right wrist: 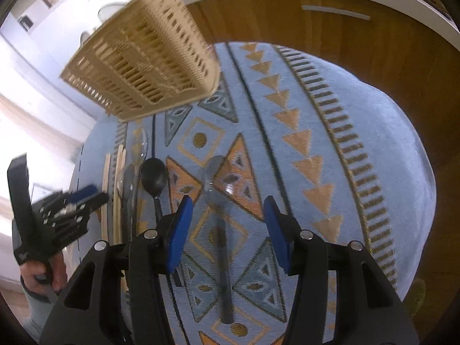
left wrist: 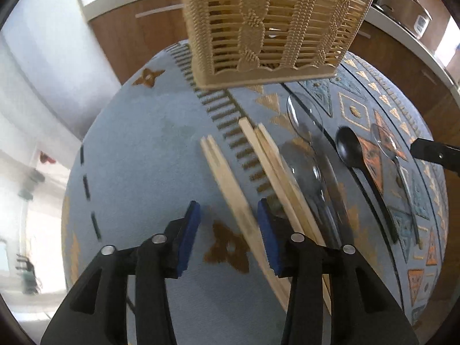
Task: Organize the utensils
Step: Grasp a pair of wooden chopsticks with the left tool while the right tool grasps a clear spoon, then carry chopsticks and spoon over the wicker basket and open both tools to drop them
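Observation:
A beige slatted utensil basket (left wrist: 270,26) stands at the far side of the patterned blue cloth (left wrist: 138,155); it also shows in the right wrist view (right wrist: 143,66). My left gripper (left wrist: 228,224) is open over a pair of wooden chopsticks (left wrist: 227,187); more chopsticks (left wrist: 273,161) lie just right of it. Clear plastic spoons (left wrist: 304,120) and a black spoon (left wrist: 349,146) lie further right. My right gripper (right wrist: 227,218) is open above a clear spoon (right wrist: 218,184) with a dark handle. The black spoon (right wrist: 153,176) and chopsticks (right wrist: 116,195) lie to its left.
Wooden cabinets with a white counter (right wrist: 316,14) run behind the table. The table's far edge curves close behind the basket. The person's hand (right wrist: 43,273) holds the left gripper (right wrist: 80,198) at the left of the right wrist view.

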`<action>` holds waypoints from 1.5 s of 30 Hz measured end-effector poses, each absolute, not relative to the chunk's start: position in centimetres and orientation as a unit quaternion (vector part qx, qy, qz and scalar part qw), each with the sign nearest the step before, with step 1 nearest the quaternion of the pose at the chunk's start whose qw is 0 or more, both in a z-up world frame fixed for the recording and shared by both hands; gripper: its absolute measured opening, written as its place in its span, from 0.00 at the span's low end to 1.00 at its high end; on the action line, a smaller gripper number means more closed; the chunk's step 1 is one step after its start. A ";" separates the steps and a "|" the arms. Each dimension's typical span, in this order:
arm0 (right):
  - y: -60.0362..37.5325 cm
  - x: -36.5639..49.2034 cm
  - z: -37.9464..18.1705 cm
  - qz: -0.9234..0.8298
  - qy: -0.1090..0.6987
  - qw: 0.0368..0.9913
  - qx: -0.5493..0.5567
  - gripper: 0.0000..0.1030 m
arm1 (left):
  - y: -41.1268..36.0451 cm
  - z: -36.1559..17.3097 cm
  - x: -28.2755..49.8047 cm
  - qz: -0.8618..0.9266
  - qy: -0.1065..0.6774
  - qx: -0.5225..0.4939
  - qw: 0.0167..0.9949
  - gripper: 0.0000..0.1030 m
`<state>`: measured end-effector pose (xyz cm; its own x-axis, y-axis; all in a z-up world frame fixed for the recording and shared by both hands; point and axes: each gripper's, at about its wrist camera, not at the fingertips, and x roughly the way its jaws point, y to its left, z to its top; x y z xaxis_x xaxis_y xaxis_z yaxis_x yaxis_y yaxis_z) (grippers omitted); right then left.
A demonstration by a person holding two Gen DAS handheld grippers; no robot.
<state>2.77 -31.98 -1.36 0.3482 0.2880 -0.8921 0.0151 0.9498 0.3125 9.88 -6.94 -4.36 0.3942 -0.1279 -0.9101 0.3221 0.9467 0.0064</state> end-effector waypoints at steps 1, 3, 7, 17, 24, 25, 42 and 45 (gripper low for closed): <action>-31.7 3.1 -1.4 0.087 0.570 0.807 0.127 0.47 | -7.2 -4.3 10.5 -0.138 0.532 0.097 0.830 0.40; -31.3 3.9 -1.6 0.092 0.584 0.798 0.115 0.47 | -7.3 -4.3 11.6 -0.143 0.538 0.096 0.825 0.40; -31.3 5.5 -2.5 0.095 0.622 0.769 0.114 0.47 | -7.5 -4.3 13.1 -0.156 0.541 0.113 0.819 0.31; -27.7 7.2 -3.5 0.050 0.652 0.756 0.013 0.43 | -6.3 -4.2 14.3 -0.178 0.551 0.125 0.806 0.15; -24.9 8.0 -3.4 0.024 0.654 0.755 -0.040 0.24 | -8.3 -4.1 12.6 -0.163 0.539 0.179 0.807 0.12; -24.9 8.0 -3.4 0.025 0.654 0.755 -0.038 0.24 | -8.4 -4.0 12.4 -0.162 0.534 0.181 0.810 0.10; -26.9 1.3 2.6 0.125 0.530 0.837 0.051 0.09 | -4.9 1.3 8.6 -0.215 0.412 0.040 0.885 0.09; -27.0 -0.1 5.9 0.138 0.475 0.868 0.044 0.09 | -4.7 4.4 7.3 -0.225 0.362 0.023 0.904 0.08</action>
<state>-0.10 -26.96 5.92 0.5099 0.2813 -0.8130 -0.1977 0.9581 0.2075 7.30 -4.68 4.44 0.6364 -0.3907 -0.6650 0.4241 0.8974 -0.1214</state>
